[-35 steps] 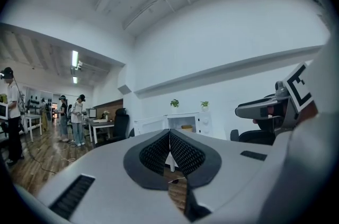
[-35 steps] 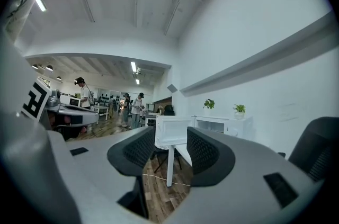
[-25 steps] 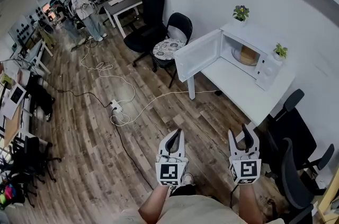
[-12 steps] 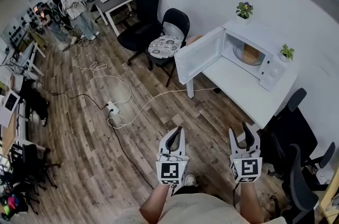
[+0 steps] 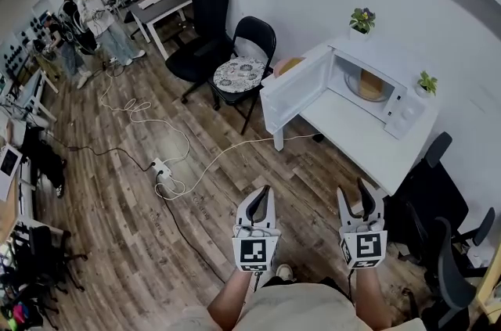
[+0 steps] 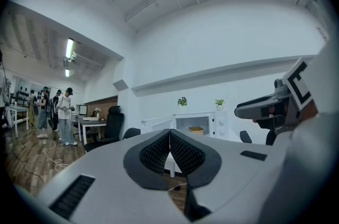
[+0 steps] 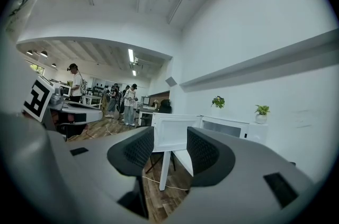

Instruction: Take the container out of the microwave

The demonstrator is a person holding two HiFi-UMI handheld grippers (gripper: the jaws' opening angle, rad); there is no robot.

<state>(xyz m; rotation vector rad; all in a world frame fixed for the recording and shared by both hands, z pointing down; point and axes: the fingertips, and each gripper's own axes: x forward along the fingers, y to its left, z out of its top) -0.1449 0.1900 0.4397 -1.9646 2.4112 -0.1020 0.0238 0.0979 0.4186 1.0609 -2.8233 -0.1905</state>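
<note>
Only the room has slid a little in the head view: the standing people [image 5: 86,8] sit closer to the top-left corner than a second ago, while both tools hold the same low spot in the frame. The white microwave oven [image 5: 395,106] stands on the white rectangular table [image 5: 352,142], well apart from the person, with its white hinged door [image 5: 293,91] swung wide. The round tan container [image 5: 366,84] is inside the cavity, untouched. The left gripper [image 5: 261,196] and the right gripper [image 5: 354,200] are held low over the wood-plank floor [image 5: 156,235], side by side.

From the left gripper view, the ribbed pads meet in a point with nothing between them, so this tool is clenched and empty. Past them the lit cavity shows the container as a small tan shape.

From the right gripper view, the two pads stand apart and hold nothing. The open door fills the gap behind them, and the container cannot be made out here.

My reading is that the approach step is in hand, and no reach has begun. The next move calls for walking up to the table and easing the spread right tool (or the left, once released) into the cavity, clear of the door, to close on the container's wall.
</note>
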